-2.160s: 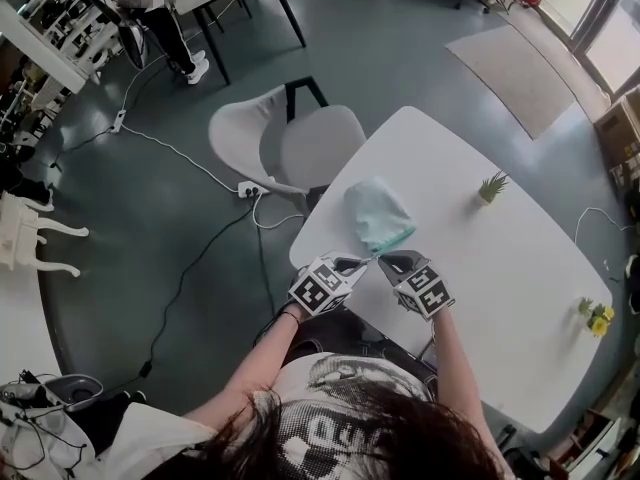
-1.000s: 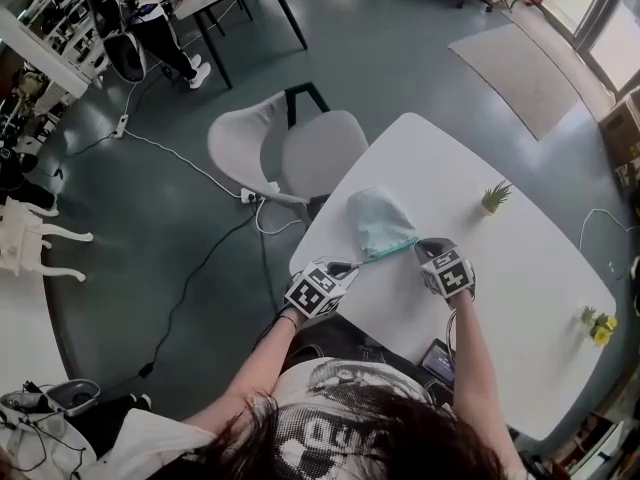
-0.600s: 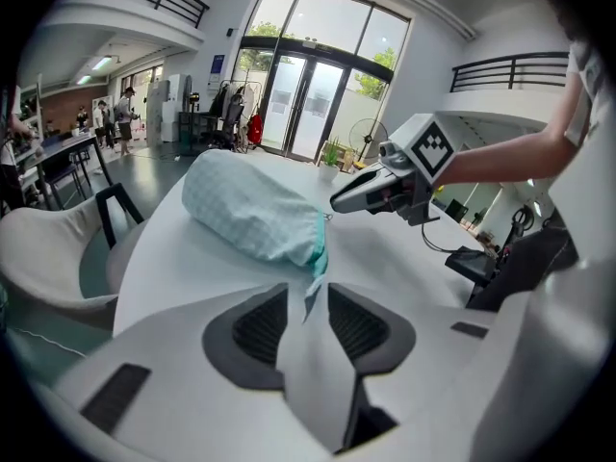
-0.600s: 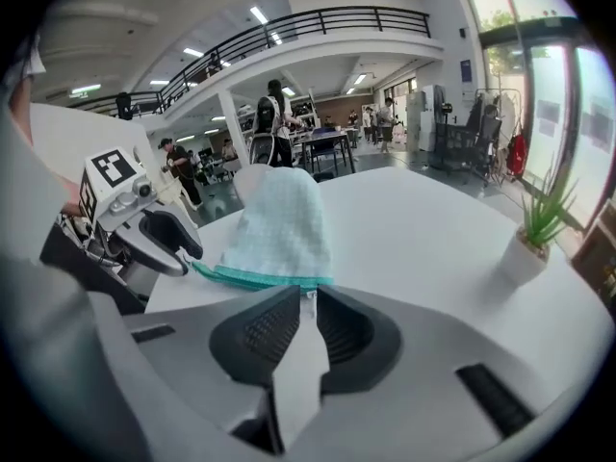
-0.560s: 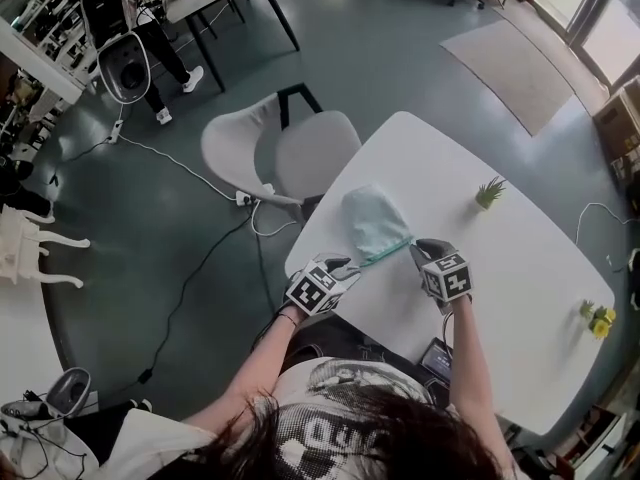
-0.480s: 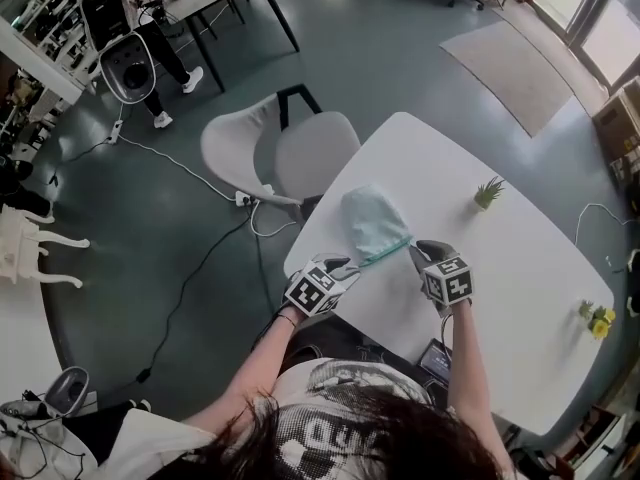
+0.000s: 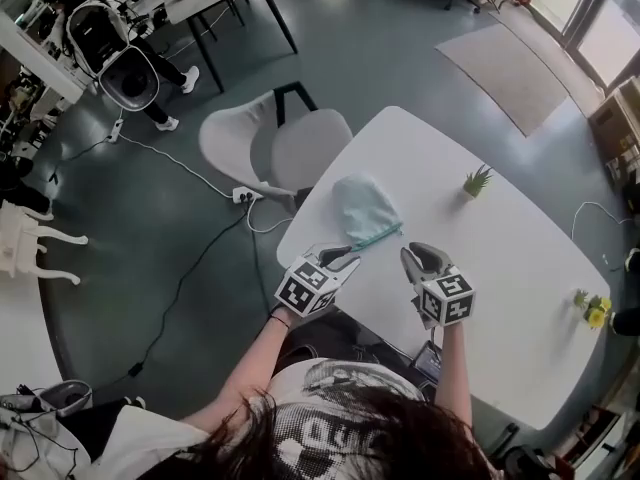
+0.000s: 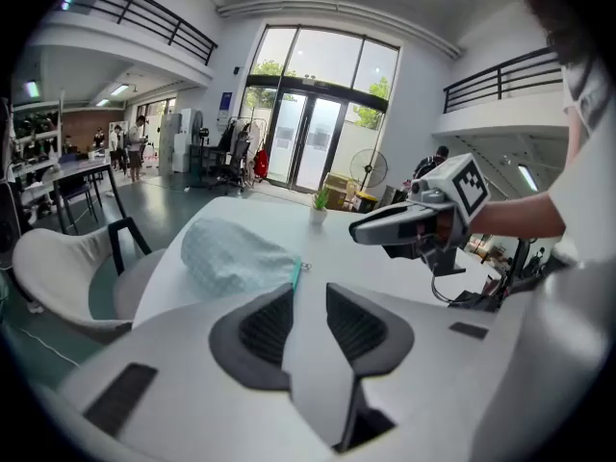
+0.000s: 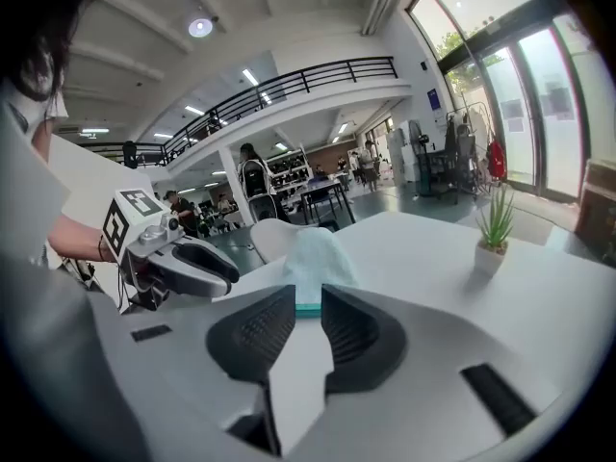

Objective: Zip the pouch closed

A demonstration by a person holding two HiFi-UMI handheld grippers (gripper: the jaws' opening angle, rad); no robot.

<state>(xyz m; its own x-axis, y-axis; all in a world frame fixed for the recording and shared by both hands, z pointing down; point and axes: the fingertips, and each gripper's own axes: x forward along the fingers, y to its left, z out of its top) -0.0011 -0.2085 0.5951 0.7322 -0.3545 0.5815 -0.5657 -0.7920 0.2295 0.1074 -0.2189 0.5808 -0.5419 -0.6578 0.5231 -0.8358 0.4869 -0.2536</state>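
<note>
Pale pouch (image 7: 363, 206) lies on white table (image 7: 505, 258) (contents unseen)

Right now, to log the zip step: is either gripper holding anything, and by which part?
Nothing is held. The left gripper and right gripper stand open and empty, the right's jaws just opening, the left's easing closed; the pouch lies free on the table.

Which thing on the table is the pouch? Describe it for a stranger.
On the big white table, look at the end nearest the white chair. The pouch is the soft, pale mint fabric bag with a teal zip edge; its neighbours are small potted plants.
</note>
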